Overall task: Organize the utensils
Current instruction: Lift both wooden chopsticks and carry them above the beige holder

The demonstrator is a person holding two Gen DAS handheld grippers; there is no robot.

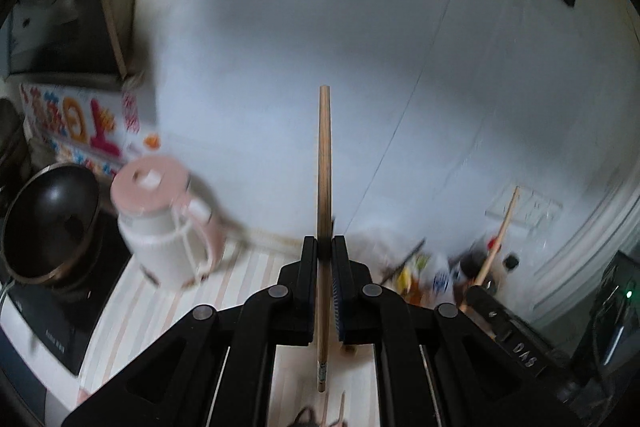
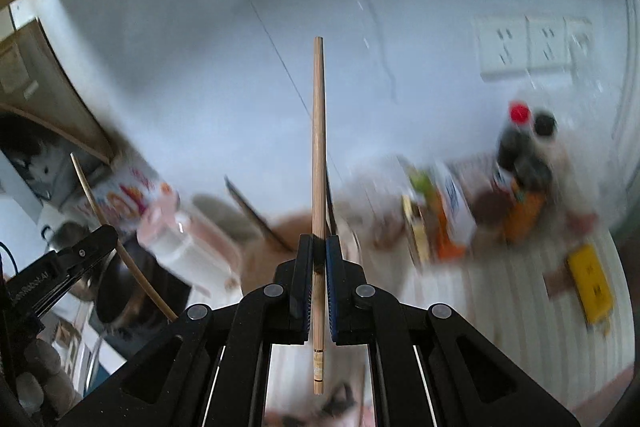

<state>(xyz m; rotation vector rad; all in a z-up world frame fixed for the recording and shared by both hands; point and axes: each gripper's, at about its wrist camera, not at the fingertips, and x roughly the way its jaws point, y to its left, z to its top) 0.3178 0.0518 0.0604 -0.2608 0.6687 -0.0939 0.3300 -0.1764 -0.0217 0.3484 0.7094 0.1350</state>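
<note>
The left hand-held gripper (image 1: 324, 247) is clamped on a wooden chopstick (image 1: 324, 187) standing upright at frame centre; the right hand-held gripper (image 2: 319, 247) pinches a second chopstick (image 2: 318, 167) likewise. Only the left view shows a black pan (image 1: 48, 223) at lower left; only the right shows a yellow box (image 2: 590, 283) on the striped desk (image 2: 520, 307).

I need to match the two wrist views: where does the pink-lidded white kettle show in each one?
Left wrist view: the kettle stands at lower left, beside the dark pan.
Right wrist view: the kettle lies left of centre, blurred, behind the other gripper's chopstick.
Shared landmark: the colourful printed box just behind the kettle.
</note>
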